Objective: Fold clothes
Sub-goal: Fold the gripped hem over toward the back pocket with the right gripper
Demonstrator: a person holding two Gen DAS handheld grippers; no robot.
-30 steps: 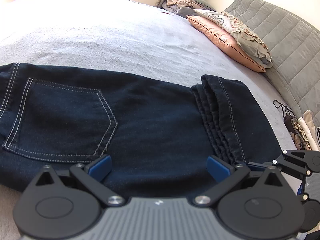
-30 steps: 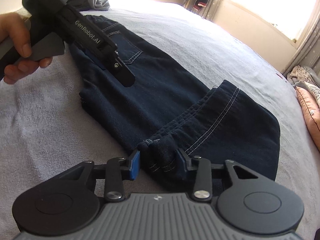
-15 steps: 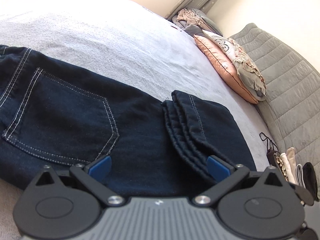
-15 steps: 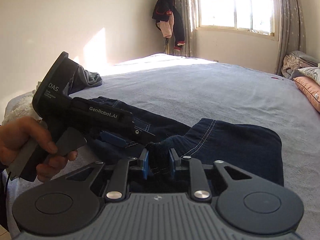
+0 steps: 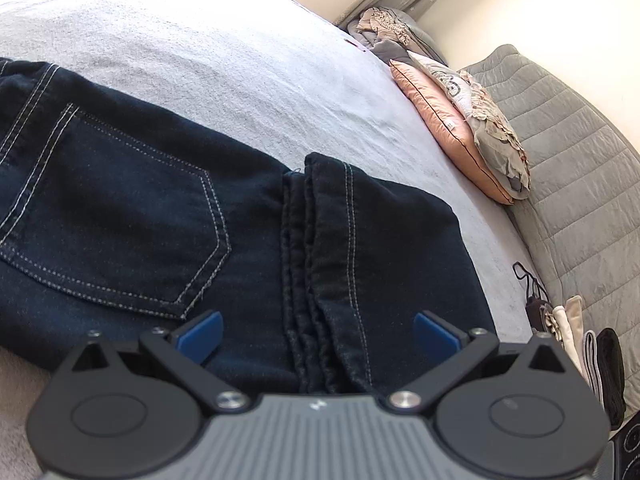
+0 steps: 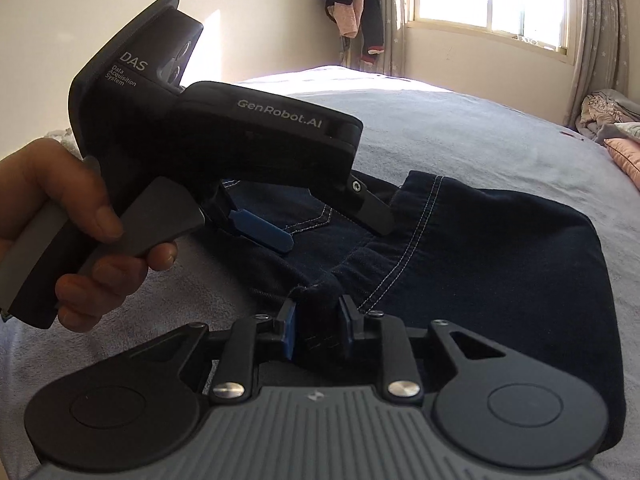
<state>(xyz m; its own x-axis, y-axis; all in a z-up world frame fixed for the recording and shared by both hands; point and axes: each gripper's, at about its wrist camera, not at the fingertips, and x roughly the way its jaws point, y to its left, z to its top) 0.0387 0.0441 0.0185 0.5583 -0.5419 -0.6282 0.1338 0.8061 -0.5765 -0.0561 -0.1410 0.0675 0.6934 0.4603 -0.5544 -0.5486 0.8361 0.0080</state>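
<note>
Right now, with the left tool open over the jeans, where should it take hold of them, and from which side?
Probably the stacked leg hems, at the near edge under the left tool. Coming from the near side, it would meet thick ridged layers to bite on, matching the right tool, already shut on the jeans at its end of that hem.

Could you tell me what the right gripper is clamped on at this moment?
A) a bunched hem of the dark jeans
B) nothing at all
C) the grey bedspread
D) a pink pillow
A: in the right wrist view the right gripper pinches bunched denim of the jeans.
</note>
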